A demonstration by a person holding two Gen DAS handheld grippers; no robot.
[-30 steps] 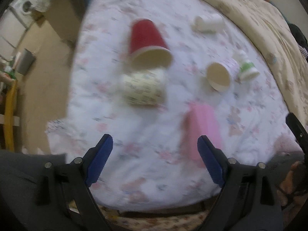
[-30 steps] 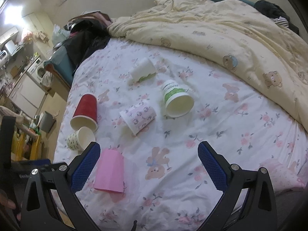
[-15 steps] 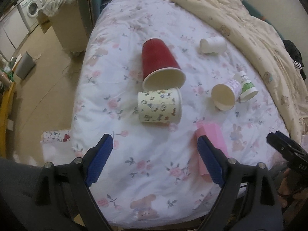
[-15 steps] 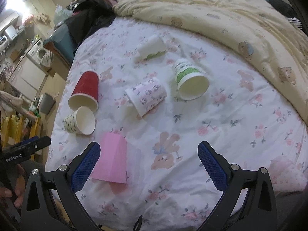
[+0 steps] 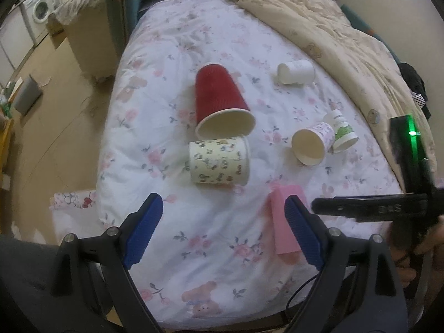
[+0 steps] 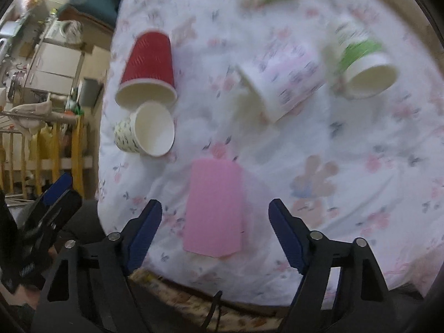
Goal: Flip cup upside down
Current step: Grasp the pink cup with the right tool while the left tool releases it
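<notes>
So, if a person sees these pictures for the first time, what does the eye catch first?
Probably the big red cup, lying on its side mid-bed on the floral sheet, its mouth touching a cream patterned cup. Next, the pink cup near the bed's front edge, with the open right gripper lined up on it.

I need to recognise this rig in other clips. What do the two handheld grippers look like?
Both the left gripper and right gripper have black angular frames with silver bolts and blue ribbed finger pads. The right one's body shows a green light and white lettering; a thin black cable trails beneath it.
</notes>
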